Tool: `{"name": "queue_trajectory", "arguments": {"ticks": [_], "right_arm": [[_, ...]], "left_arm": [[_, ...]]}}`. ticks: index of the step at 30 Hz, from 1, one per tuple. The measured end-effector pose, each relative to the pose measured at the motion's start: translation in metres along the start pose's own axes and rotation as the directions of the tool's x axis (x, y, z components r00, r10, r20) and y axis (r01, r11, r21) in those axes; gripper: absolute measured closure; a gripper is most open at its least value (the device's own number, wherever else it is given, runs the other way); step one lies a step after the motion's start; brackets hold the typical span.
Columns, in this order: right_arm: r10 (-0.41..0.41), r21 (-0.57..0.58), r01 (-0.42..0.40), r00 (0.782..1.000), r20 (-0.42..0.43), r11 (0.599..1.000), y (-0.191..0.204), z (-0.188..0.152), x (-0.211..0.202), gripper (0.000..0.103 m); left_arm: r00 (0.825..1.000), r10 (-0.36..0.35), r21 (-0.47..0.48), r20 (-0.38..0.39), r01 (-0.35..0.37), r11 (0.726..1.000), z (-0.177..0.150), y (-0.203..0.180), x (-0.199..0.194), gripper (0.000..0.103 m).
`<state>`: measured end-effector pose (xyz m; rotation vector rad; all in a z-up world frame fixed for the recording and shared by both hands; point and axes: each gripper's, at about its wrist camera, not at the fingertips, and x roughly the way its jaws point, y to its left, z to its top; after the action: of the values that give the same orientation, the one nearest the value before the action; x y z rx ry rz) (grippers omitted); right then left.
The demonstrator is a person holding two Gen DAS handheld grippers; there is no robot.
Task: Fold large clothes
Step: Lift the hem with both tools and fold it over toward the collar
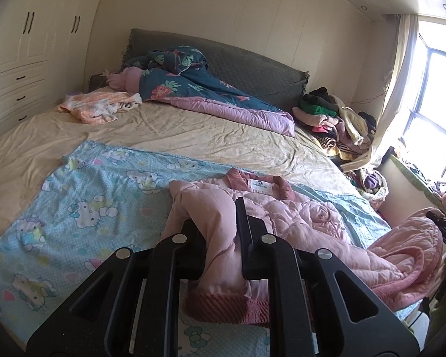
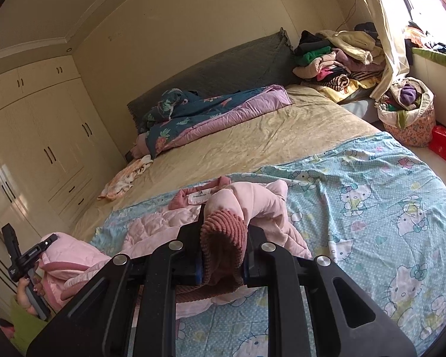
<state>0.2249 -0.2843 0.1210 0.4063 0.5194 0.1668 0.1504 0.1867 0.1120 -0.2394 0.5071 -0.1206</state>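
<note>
One bed point(image 1: 169, 131) fills the room, its beige sheet wrinkled; across its near end lies one pale blue cartoon-cat sheet point(image 1: 98, 196), and on that sheet sprawls one pink quilted jacket point(image 1: 306, 217), collar and white label toward the headboard, padding rumpled, one side slumped over the bed's edge; one teal floral quilt point(image 1: 193, 83) is heaped by the headboard, one pile of clothes point(image 1: 333, 119) sits at the far corner; the left gripper point(image 1: 220, 238) is narrowed onto a pink sleeve, the ribbed cuff hanging below its fingers; the right gripper point(image 2: 223, 238) clamps the other sleeve's darker ribbed cuff point(image 2: 223, 232) between narrow fingers.
</note>
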Motion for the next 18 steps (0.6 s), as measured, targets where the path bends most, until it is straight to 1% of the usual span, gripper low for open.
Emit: {"name": "queue_trajectory", "arguments": {"ticks": [5,9,13,18], "right_arm": [[-0.02,0.029,0.021,1.0,-0.024,0.999,-0.008,0.01,0.021,0.086],[-0.033,0.037,0.034,0.999,-0.027,0.999,-0.01,0.017,0.037,0.087],[-0.074,0.012,0.074,0.997,-0.025,0.997,-0.009,0.024,0.055,0.087],[-0.085,0.029,0.086,0.996,-0.041,0.996,-0.016,0.032,0.077,0.086]], "left_arm": [[0.999,0.05,0.043,-0.013,-0.049,0.998,0.005,-0.006,0.021,0.094],[0.997,0.072,0.057,-0.018,-0.071,0.996,0.009,-0.008,0.034,0.094],[0.995,0.092,0.065,-0.028,-0.09,0.994,0.014,-0.008,0.049,0.094],[0.992,0.115,0.075,-0.049,-0.111,0.991,0.021,-0.008,0.068,0.094]]}}
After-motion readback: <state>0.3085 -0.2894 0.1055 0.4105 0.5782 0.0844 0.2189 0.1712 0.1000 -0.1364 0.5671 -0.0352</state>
